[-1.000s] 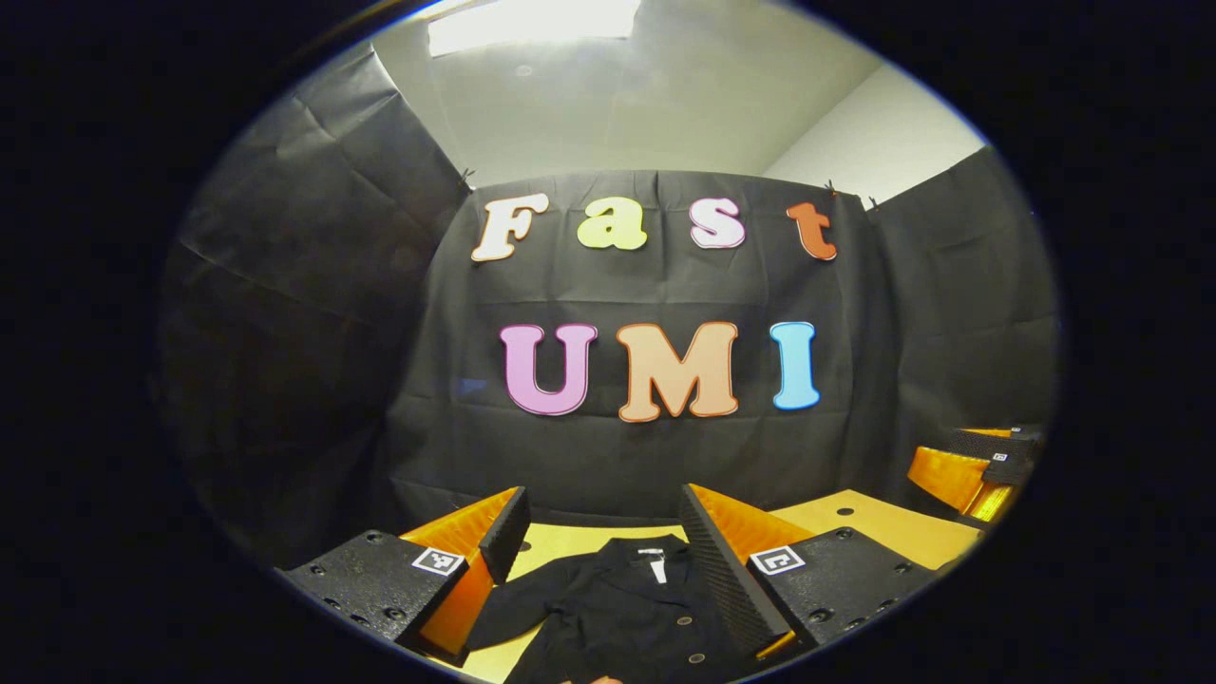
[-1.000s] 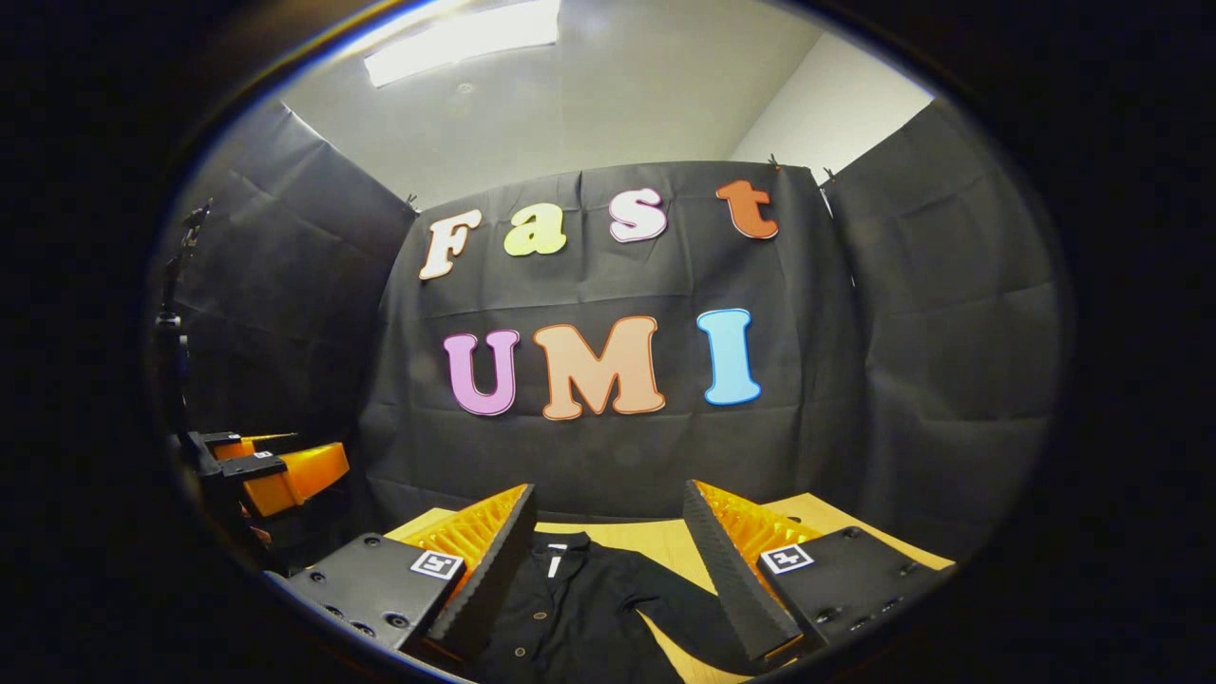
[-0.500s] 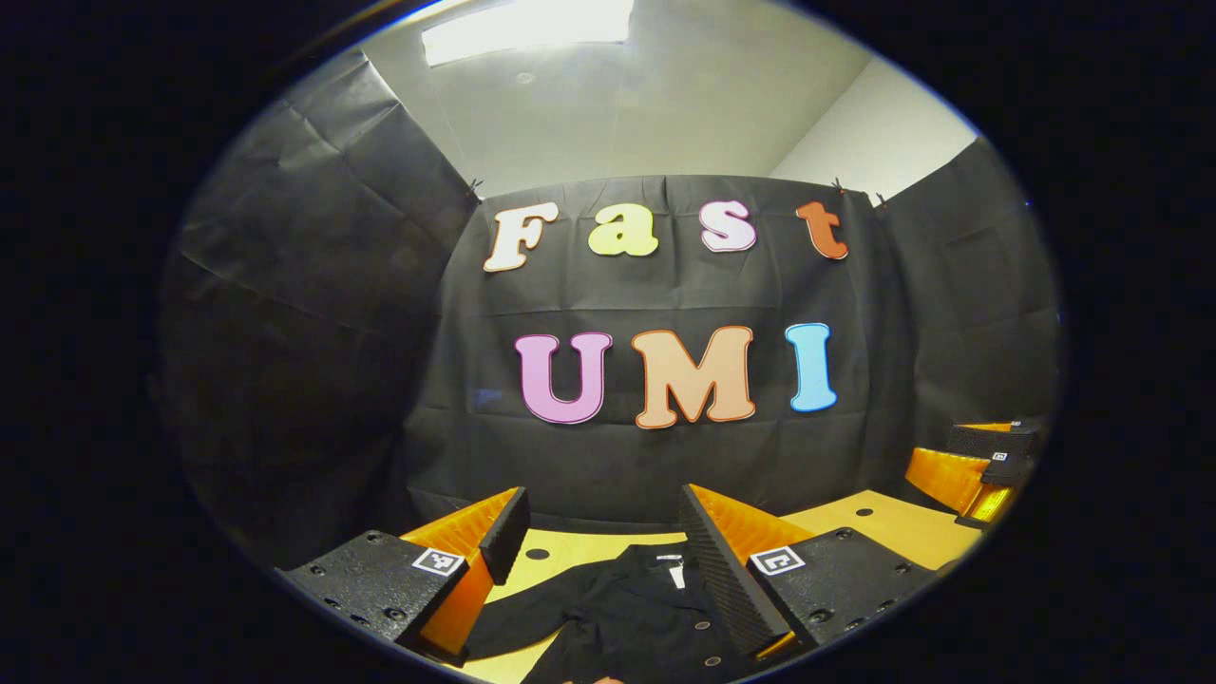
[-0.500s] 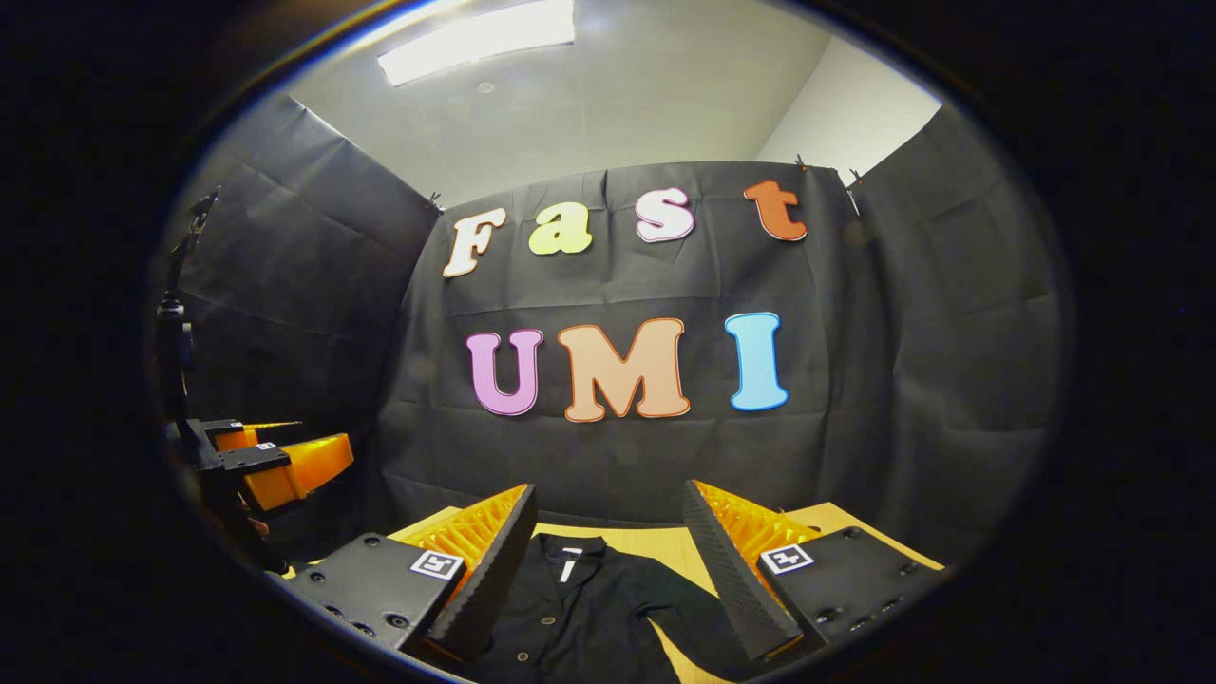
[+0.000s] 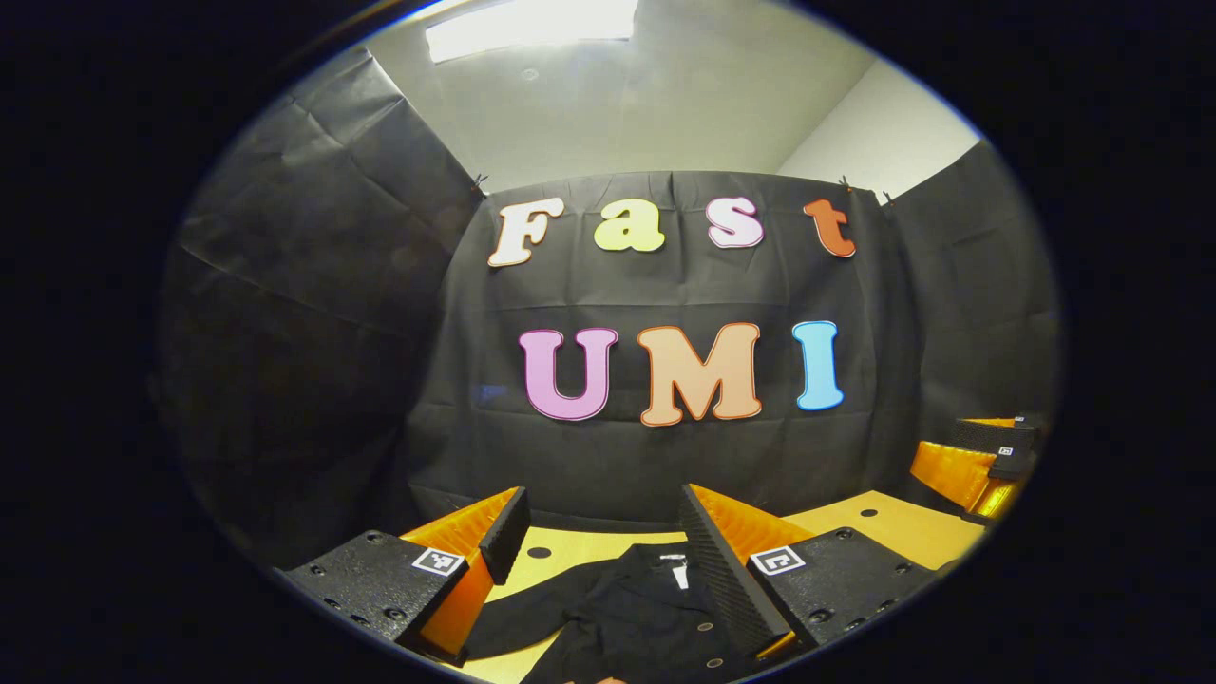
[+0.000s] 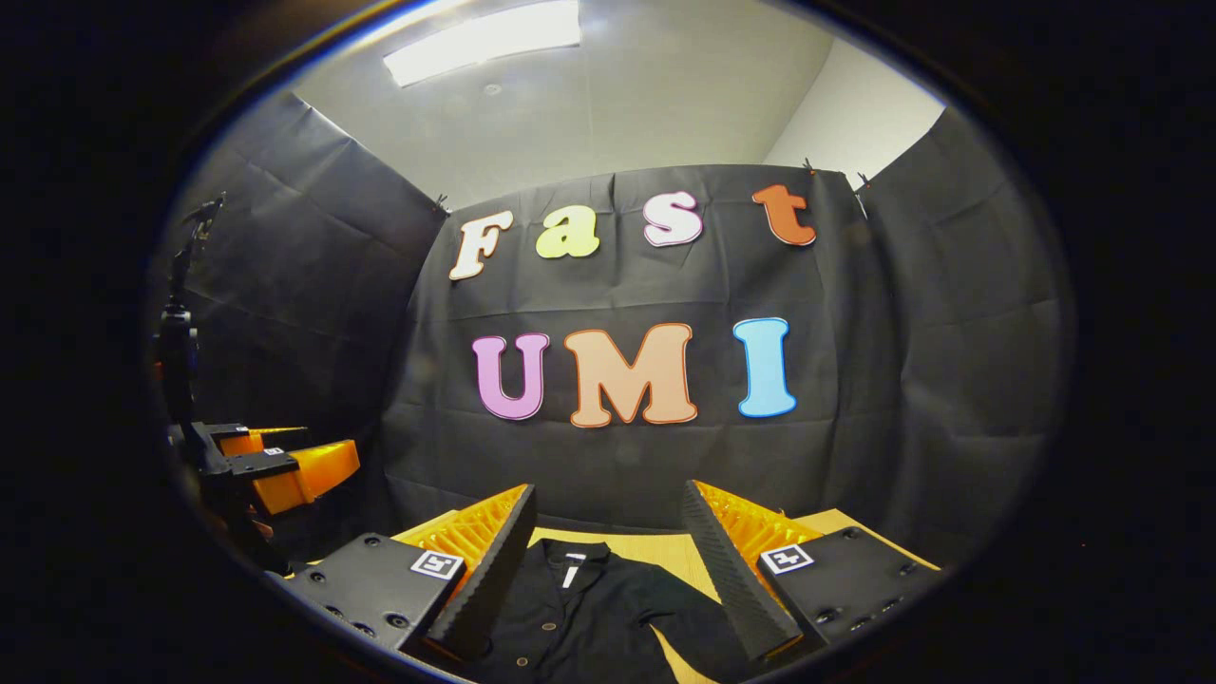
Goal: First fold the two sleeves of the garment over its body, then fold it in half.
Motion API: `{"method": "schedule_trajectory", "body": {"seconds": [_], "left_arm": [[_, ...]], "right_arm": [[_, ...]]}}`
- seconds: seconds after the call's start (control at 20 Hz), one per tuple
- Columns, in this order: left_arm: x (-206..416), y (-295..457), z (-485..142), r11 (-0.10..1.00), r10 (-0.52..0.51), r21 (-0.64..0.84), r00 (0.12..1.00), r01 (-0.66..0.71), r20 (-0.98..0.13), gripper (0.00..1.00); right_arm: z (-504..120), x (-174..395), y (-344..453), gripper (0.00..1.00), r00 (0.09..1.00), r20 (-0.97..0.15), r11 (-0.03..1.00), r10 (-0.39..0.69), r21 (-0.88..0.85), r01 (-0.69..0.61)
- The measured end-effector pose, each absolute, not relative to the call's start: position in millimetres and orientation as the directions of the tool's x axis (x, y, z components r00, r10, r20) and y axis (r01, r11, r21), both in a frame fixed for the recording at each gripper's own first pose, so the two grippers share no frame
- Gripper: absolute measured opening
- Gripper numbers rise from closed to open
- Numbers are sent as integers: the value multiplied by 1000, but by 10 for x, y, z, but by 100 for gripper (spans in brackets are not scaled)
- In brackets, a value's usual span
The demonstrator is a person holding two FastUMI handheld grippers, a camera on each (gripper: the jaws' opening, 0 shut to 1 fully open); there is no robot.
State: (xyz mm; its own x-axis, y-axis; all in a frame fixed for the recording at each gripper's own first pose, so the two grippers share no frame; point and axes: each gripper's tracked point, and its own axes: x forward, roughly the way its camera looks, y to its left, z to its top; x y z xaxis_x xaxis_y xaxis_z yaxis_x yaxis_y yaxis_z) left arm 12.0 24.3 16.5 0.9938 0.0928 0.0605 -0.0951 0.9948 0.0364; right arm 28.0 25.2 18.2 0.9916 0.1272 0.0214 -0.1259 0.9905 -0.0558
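Two grippers, left [image 5: 598, 532] and right [image 6: 608, 532], spread wide, empty, above shirt [image 6: 579, 617] lying flat on table [image 5: 883, 527]. We judge cloth light, limp, apt to sag; we pinch each sleeve [image 6: 693, 627] at cuff edge.
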Motion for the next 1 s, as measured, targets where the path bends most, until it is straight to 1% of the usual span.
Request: {"method": "schedule_trajectory", "body": {"seconds": [0.7, 1.0], "left_arm": [[120, 297, 100, 995, 97, 29, 994, -98, 43, 92], [101, 279, 119, 995, 90, 40, 995, -92, 50, 92]], "right_arm": [[220, 308, 356, 94, 990, 1, 988, 139, -60, -139], [98, 418, 136, 94, 994, -14, 990, 105, -92, -106]]}}
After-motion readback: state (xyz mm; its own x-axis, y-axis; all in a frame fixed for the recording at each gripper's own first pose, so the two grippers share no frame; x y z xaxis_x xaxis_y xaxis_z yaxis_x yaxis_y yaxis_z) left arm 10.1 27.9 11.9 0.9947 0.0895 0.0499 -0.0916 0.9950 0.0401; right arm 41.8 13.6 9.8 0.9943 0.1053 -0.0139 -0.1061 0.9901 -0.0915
